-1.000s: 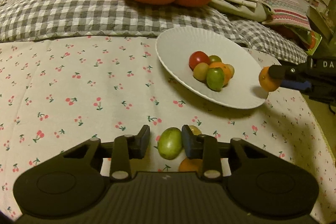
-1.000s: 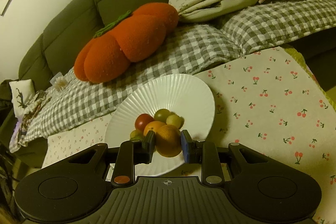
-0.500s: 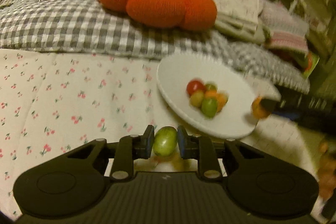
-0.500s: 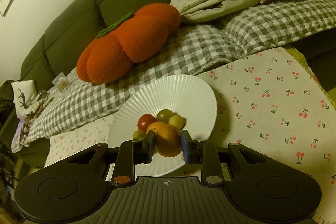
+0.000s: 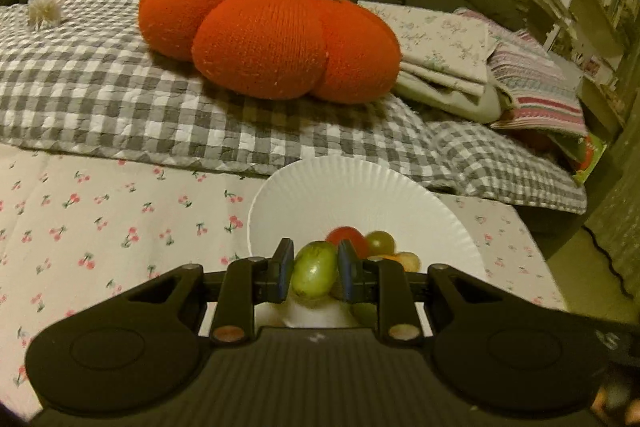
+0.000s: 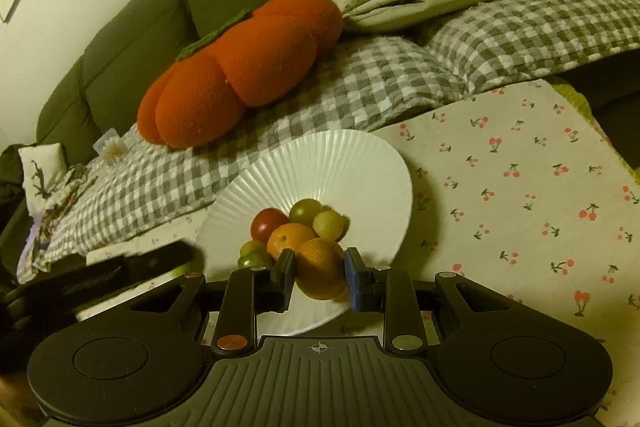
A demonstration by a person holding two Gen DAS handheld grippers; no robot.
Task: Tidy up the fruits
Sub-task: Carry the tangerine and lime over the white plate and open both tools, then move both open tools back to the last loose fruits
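Both grippers clamp fruit above the white plate [image 6: 352, 163]

Left gripper [image 5: 314, 273] grips a green fruit [image 5: 314, 274] — red tomato [image 5: 347, 238] and plate just ahead; right gripper [image 6: 320, 273] grips an orange [image 6: 320, 273] — piled fruit [image 6: 298, 227] lies just beyond its fingertips.

Dim yellowish light (fisheye-bent edges); nearest fruit perhaps slightly blurred.
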